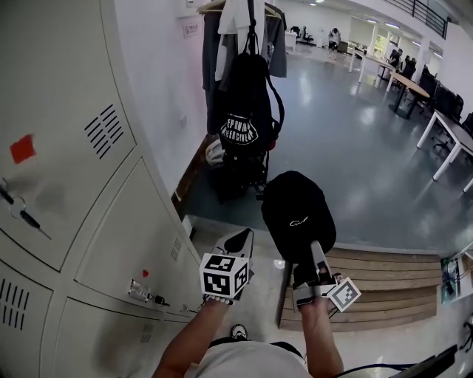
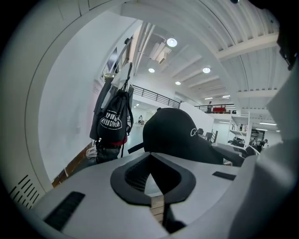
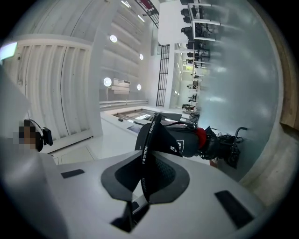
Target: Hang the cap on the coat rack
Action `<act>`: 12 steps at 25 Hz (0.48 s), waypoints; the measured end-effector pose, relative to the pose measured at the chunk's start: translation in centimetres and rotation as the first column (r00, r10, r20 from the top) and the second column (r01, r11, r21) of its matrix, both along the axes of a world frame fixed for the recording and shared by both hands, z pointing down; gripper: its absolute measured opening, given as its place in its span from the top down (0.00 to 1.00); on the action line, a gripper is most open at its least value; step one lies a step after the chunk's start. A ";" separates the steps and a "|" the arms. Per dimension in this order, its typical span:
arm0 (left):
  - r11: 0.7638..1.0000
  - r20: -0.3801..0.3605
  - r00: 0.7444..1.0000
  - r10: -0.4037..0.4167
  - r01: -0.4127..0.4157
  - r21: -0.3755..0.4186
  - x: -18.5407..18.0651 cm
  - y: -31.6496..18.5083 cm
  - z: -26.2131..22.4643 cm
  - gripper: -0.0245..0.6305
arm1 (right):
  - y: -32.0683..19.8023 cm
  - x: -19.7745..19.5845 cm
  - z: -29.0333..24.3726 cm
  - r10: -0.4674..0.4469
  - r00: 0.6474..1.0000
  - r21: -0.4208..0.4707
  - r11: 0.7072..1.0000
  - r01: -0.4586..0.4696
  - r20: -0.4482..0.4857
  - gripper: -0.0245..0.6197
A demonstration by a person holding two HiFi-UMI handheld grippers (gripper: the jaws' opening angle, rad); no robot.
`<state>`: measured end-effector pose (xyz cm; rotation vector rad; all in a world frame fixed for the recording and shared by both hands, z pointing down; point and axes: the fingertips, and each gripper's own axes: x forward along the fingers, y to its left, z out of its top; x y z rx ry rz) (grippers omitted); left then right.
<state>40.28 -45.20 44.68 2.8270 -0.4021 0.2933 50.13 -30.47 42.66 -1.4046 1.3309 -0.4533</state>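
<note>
The right gripper (image 1: 316, 257) is clenched on the cap (image 1: 295, 210), the left gripper (image 1: 239, 242) is closed on nothing, and the rack (image 1: 209, 7) stands well ahead, so hanging remains.

Grey lockers (image 1: 89, 221) fill nine o'clock, a red sticker (image 1: 22, 148) on one door, keys (image 1: 144, 294) in a lower lock; a black printed bag (image 1: 247, 111) hangs at twelve o'clock; white desks (image 1: 443, 133) stand at two o'clock; wooden steps (image 1: 384, 284) lie at four o'clock.
</note>
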 end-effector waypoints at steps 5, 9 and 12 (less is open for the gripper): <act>0.999 -0.006 0.999 0.039 -0.039 -0.001 1.8 -1.5 -0.2 0.96 | -2.8 1.8 -0.5 0.009 0.999 0.007 1.000 -0.009 -0.033 0.93; 0.999 -0.008 0.999 0.040 -0.040 -0.013 2.7 -2.2 -0.1 0.96 | -4.4 2.6 -0.5 -0.008 1.000 -0.004 1.000 0.008 -0.013 0.93; 0.998 0.001 0.999 0.054 -0.054 -0.012 3.7 -2.3 0.2 0.96 | -4.7 3.5 0.0 -0.004 1.000 -0.009 1.000 0.004 0.008 0.93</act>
